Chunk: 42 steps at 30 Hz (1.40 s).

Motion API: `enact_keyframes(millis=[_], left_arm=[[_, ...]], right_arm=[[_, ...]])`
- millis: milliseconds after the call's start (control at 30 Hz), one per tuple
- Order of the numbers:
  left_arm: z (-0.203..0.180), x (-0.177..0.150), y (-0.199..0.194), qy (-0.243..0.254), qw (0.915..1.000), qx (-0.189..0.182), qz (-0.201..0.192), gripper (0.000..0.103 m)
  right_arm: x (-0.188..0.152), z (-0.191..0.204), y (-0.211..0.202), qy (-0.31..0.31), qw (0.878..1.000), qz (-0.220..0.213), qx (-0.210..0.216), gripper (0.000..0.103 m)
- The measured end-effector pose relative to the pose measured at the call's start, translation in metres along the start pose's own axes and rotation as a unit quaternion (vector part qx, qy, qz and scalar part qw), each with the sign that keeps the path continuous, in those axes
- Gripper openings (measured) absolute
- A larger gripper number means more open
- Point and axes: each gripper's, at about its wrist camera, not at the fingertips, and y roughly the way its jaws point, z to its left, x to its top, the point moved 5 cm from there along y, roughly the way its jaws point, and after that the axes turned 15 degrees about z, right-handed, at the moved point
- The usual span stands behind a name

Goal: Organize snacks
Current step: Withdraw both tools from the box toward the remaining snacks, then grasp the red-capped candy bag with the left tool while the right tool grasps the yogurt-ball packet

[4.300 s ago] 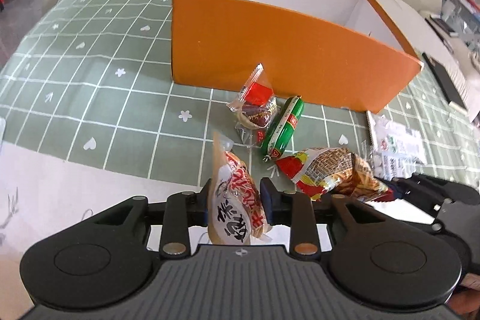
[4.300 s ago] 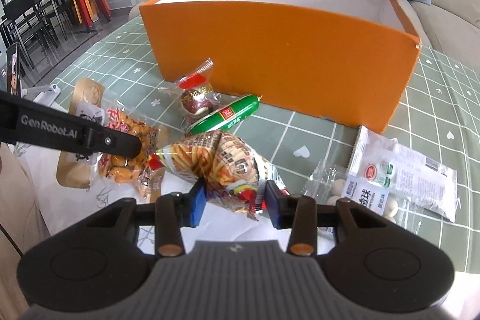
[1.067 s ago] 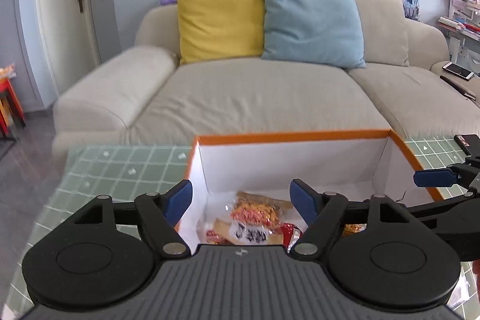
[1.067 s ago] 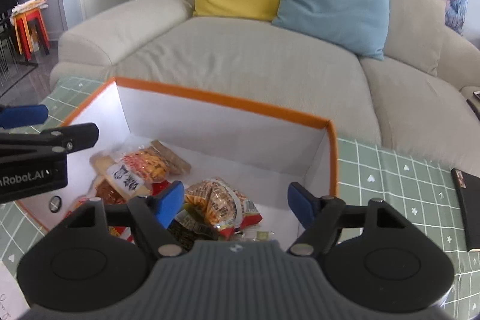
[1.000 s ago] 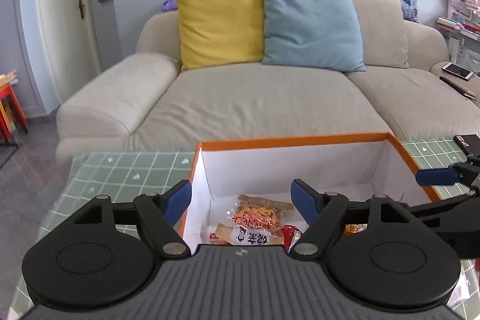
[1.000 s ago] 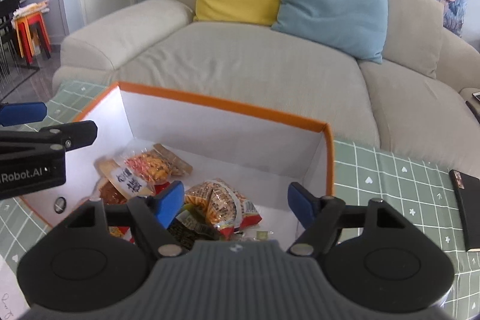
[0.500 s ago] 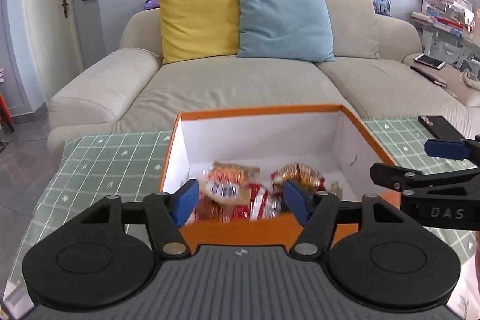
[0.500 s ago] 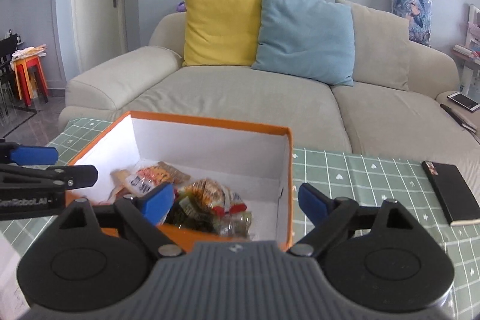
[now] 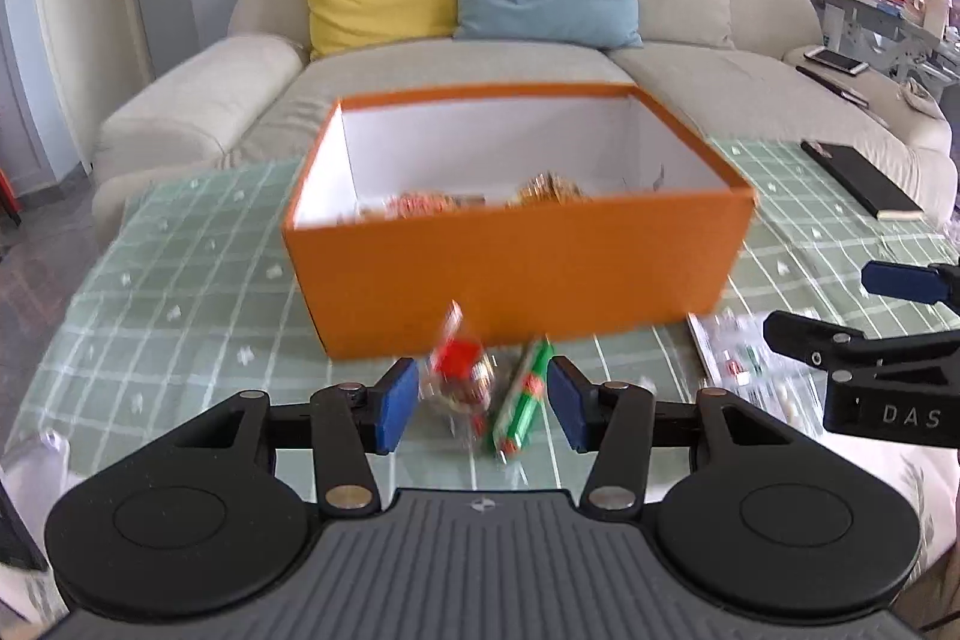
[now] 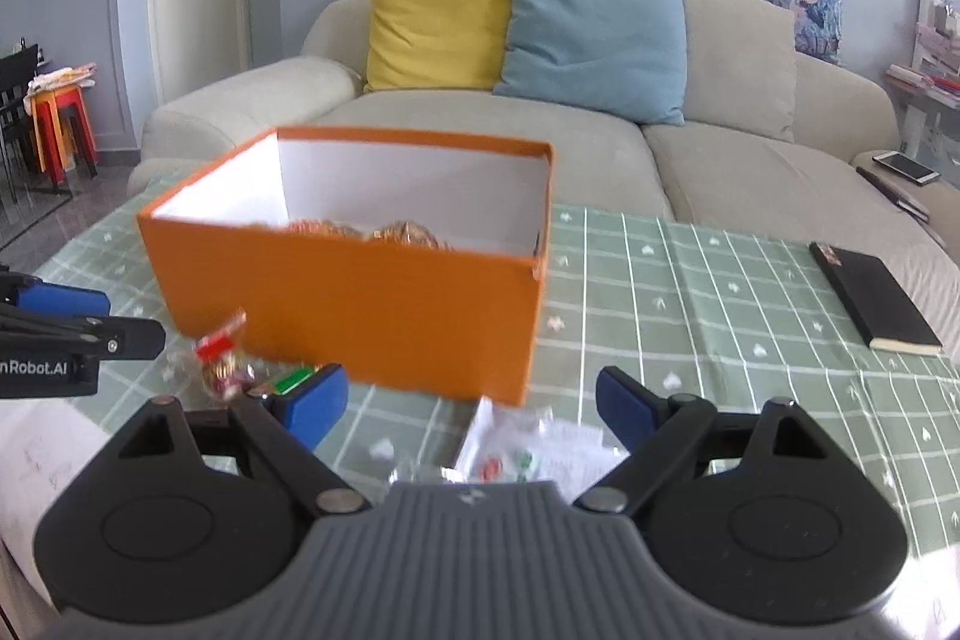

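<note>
Left gripper: jaws apart and closing, pads pressing on nothing; two snacks lie on the tabletop beyond and between them.
Small clear packet: red-labelled, just ahead of the left jaws, in front of the orange box.
Green sausage stick: just beside the packet on its right; its long axis runs away from the jaws toward the box, roughly along the gripper's line, so the jaws would close across its width.
Right gripper: jaws spread wide, empty; a white packet lies on the tabletop just ahead, between them.
Nearer hand: left for the packet and stick, right for the white packet.
Box contents: snack bags show above the near wall.
Change from a second ago: both grippers hung over the open box looking in; now they sit lower, in front of it, and the left jaws have narrowed.
</note>
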Motion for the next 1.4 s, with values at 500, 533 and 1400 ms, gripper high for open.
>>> enact_keyframes(millis=[500, 533, 1400], left_arm=[[-0.004, -0.035, 0.026, -0.006, 0.999, -0.015, 0.042, 0.066], [-0.003, -0.036, 0.028, -0.008, 0.9989, -0.017, 0.044, 0.066], [0.016, -0.042, 0.055, -0.049, 0.9956, -0.033, 0.072, 0.066]], right_arm=[[-0.068, -0.008, 0.046, -0.025, 0.992, 0.123, 0.001, 0.084], [-0.069, -0.009, 0.049, -0.024, 0.991, 0.128, 0.002, 0.084], [-0.049, 0.055, 0.054, -0.115, 0.986, 0.1, 0.068, 0.049]])
